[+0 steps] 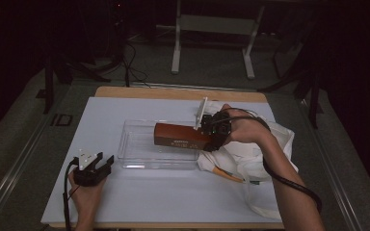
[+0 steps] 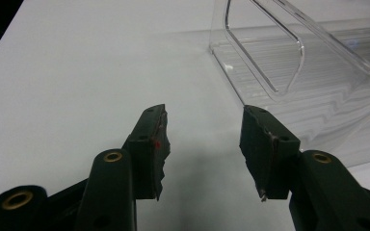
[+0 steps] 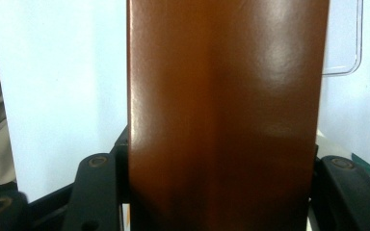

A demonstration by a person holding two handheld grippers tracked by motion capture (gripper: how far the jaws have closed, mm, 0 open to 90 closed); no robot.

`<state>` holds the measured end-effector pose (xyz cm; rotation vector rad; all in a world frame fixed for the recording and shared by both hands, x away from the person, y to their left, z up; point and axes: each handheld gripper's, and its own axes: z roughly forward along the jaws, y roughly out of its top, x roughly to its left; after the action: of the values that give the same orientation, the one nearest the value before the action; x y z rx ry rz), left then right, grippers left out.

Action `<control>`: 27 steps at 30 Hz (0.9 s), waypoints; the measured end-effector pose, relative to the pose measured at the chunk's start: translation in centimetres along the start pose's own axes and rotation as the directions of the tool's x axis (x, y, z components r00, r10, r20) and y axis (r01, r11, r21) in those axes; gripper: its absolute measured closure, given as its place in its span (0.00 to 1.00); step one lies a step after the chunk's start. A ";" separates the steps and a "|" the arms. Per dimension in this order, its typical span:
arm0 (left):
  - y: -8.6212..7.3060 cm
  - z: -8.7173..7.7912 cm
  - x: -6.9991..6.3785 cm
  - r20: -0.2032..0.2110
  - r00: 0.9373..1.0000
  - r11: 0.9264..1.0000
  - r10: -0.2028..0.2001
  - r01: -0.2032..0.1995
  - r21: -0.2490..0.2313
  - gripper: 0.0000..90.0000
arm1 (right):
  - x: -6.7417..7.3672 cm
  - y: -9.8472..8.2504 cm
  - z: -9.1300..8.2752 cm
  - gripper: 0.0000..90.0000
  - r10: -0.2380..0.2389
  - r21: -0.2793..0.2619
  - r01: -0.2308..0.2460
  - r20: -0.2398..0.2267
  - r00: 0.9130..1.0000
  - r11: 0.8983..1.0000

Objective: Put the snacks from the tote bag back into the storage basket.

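Over one clear tray (image 1: 139, 149), one tong-held brown box (image 1: 180, 135)

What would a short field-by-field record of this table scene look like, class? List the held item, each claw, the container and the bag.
held item: brown box, lying level over the right end of the tray
right claw: shut on the brown box, at its right end
left claw: open, nothing between the jaws, near the table's front left
container: clear plastic tray, mid-table
bag: white cloth bag, at the table's right, under the right forearm
table: white top
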<state>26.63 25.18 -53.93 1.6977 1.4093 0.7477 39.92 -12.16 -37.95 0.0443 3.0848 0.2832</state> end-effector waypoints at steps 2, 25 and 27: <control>0.0 0.0 0.0 0.000 1.000 1.000 -0.001 0.001 0.000 0.59 | 0.0 0.1 0.0 0.48 -0.001 0.001 0.001 -0.001 1.000 1.000; 0.0 0.0 0.0 0.002 1.000 1.000 -0.001 0.001 0.001 0.59 | 0.0 1.2 1.0 0.48 -0.012 0.015 0.012 -0.013 1.000 1.000; 0.0 0.0 0.0 0.002 1.000 1.000 -0.001 0.001 0.001 0.59 | 0.0 1.2 1.1 0.48 -0.018 0.014 0.019 -0.011 1.000 1.000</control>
<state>26.65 25.21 -53.93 1.6974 1.4093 0.7447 40.04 -10.74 -38.80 0.0147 3.0961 0.2614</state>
